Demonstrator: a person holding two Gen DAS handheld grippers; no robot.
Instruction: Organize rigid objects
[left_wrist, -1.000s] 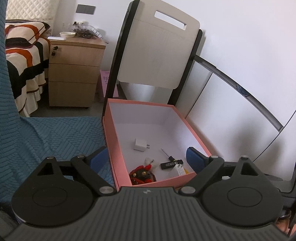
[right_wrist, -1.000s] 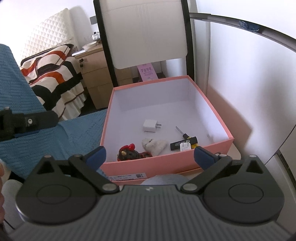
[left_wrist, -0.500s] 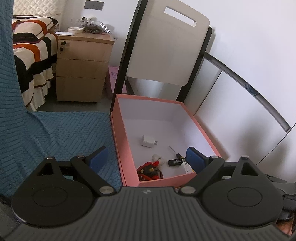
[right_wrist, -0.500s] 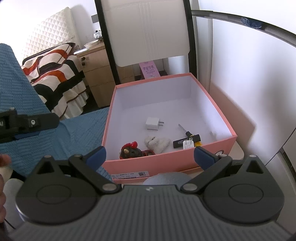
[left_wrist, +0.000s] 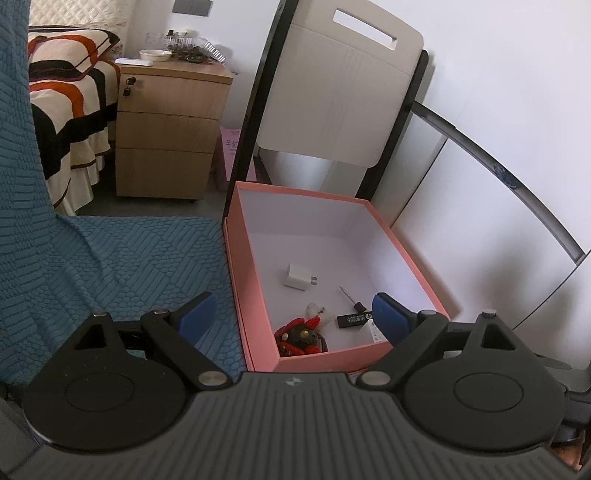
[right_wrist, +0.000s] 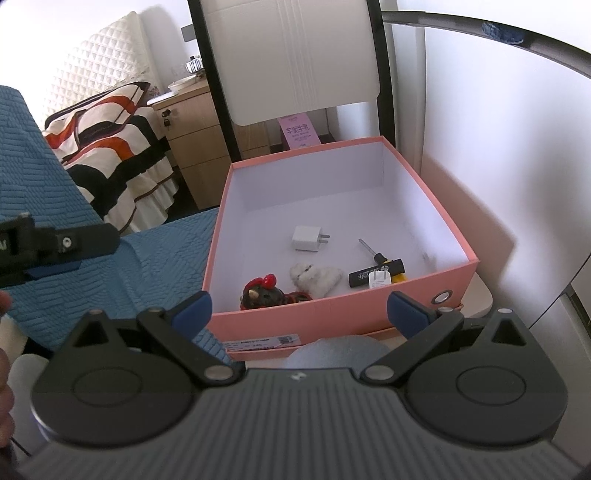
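A pink box (left_wrist: 242, 295) (right_wrist: 332, 317) stands open beside the blue textured cover. Inside lie a white charger (left_wrist: 299, 277) (right_wrist: 306, 238), a small screwdriver (left_wrist: 349, 297) (right_wrist: 373, 251), a black stick (left_wrist: 352, 319) (right_wrist: 373, 275), a second white plug (right_wrist: 378, 281), a white fluffy toy (right_wrist: 316, 277) and a dark figure with red horns (left_wrist: 301, 336) (right_wrist: 262, 293). My left gripper (left_wrist: 291, 314) is open and empty above the box's near left corner. My right gripper (right_wrist: 299, 310) is open and empty in front of the box's near wall.
A blue textured cover (left_wrist: 110, 266) lies left of the box. A folded white table (left_wrist: 332, 92) leans on the wall behind. A wooden nightstand (left_wrist: 166, 129) and a striped bed (left_wrist: 62, 110) stand at the back left. A grey-blue round thing (right_wrist: 332, 350) sits under my right gripper.
My left gripper has drawn back and shifted left, so the box sits further right in its view. My right gripper has pulled back slightly. Both stay open.
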